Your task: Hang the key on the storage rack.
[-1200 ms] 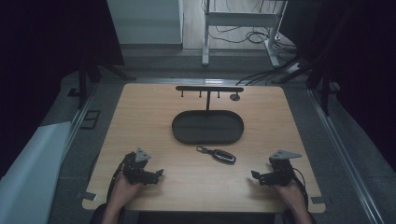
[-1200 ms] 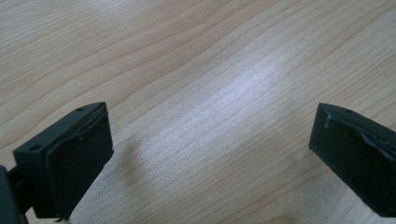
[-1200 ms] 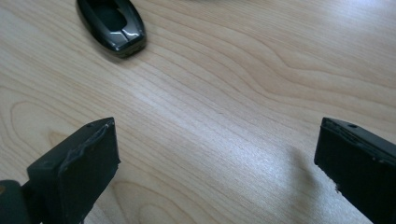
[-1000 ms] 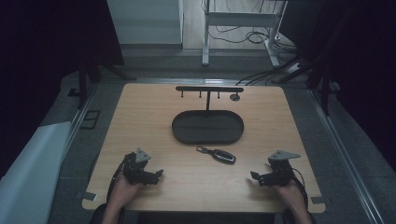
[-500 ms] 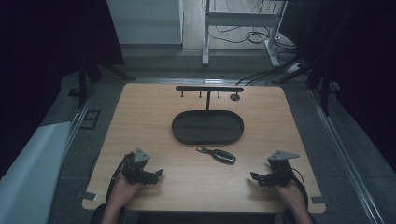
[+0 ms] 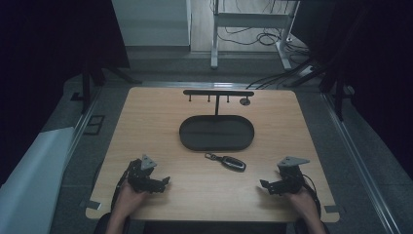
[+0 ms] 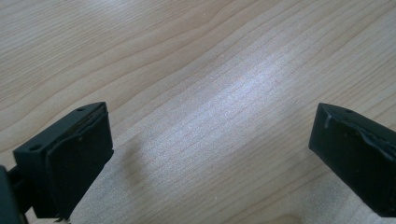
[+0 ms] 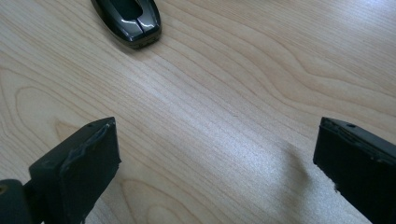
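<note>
Nothing begun yet; key fob lies mid-desk, near tray; left gripper & right gripper both wide, empty, at desk's near edge.

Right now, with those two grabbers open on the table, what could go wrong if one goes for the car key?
The car key lies flat on the smooth table, so the jaws of the right gripper might push it along instead of pinching it. Its small ring end points toward the black tray, which lies close by, so a nudge could slide the key against the rim. The left gripper sits about as far away, so both reaching at once could bump.
</note>
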The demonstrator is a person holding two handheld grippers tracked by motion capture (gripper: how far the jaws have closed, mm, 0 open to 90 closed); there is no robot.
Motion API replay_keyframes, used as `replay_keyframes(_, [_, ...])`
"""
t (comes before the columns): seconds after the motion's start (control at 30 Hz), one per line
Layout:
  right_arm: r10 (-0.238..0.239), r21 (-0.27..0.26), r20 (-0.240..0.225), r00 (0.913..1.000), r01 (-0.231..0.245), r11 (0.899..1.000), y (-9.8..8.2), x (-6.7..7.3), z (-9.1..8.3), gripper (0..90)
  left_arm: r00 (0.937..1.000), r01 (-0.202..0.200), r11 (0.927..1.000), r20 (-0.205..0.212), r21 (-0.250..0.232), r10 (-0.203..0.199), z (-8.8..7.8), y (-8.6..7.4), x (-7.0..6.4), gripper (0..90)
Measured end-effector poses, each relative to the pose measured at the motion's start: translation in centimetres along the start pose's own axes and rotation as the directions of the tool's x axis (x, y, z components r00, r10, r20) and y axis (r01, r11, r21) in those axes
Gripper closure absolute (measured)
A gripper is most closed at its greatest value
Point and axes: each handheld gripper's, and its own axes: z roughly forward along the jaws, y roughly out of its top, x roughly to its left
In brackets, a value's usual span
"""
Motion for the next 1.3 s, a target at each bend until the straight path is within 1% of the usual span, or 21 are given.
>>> replay_keyframes(0.27, [-0.015, 0.031, -0.013, 0.9998, 0.015, 0.999, 0.6, 0.2, 0.2, 0.0, 1.0000, -0.008, 1.0000, 0.000, 0.002, 0.008, 0.1, 0.1, -0.1, 0.0])
replay_keyframes(0.43, [-0.025, 0.046, -0.017, 0.9995, 0.026, 0.999, 1.0, 0.4, 0.3, 0.0, 1.0000, -0.003, 1.0000, -0.001, -0.002, 0.003, 0.1, 0.1, -0.1, 0.0])
replay_keyframes(0.57, [-0.045, 0.070, -0.012, 0.9989, 0.045, 0.997, 1.6, 0.5, 0.3, 0.0, 1.0000, -0.005, 1.0000, -0.001, -0.002, 0.005, 0.1, 0.1, -0.2, 0.0])
replay_keyframes(0.6, [-0.045, 0.070, -0.012, 0.9989, 0.045, 0.997, 1.6, 0.5, 0.3, 0.0, 1.0000, -0.005, 1.0000, -0.001, -0.002, 0.005, 0.1, 0.1, -0.2, 0.0])
replay_keyframes(0.63, [-0.047, 0.084, -0.013, 0.9988, 0.048, 0.995, 1.8, 0.5, 0.3, 0.0, 1.0000, -0.007, 1.0000, 0.000, -0.002, 0.007, 0.1, 0.1, -0.2, 0.0])
replay_keyframes(0.77, [-0.044, 0.105, -0.017, 0.9989, 0.046, 0.993, 1.9, 0.5, 0.3, 0.0, 0.9999, -0.012, 0.9999, 0.002, 0.000, 0.012, 0.1, 0.2, -0.3, 0.0])
replay_keyframes(0.87, [-0.055, 0.121, -0.018, 0.9983, 0.057, 0.991, 2.2, 0.5, 0.3, 0.0, 0.9999, -0.012, 0.9999, 0.002, 0.001, 0.012, 0.2, 0.2, -0.3, 0.0])
replay_keyframes(1.03, [-0.068, 0.139, -0.023, 0.9974, 0.070, 0.988, 2.7, 0.6, 0.5, 0.0, 0.9999, -0.012, 0.9999, 0.003, 0.003, 0.012, 0.2, 0.2, -0.3, 0.0])
replay_keyframes(1.3, [-0.072, 0.154, -0.030, 0.9969, 0.076, 0.985, 3.4, 0.8, 0.7, 0.0, 0.9999, -0.014, 0.9999, 0.003, 0.004, 0.014, 0.2, 0.2, -0.3, 0.0])
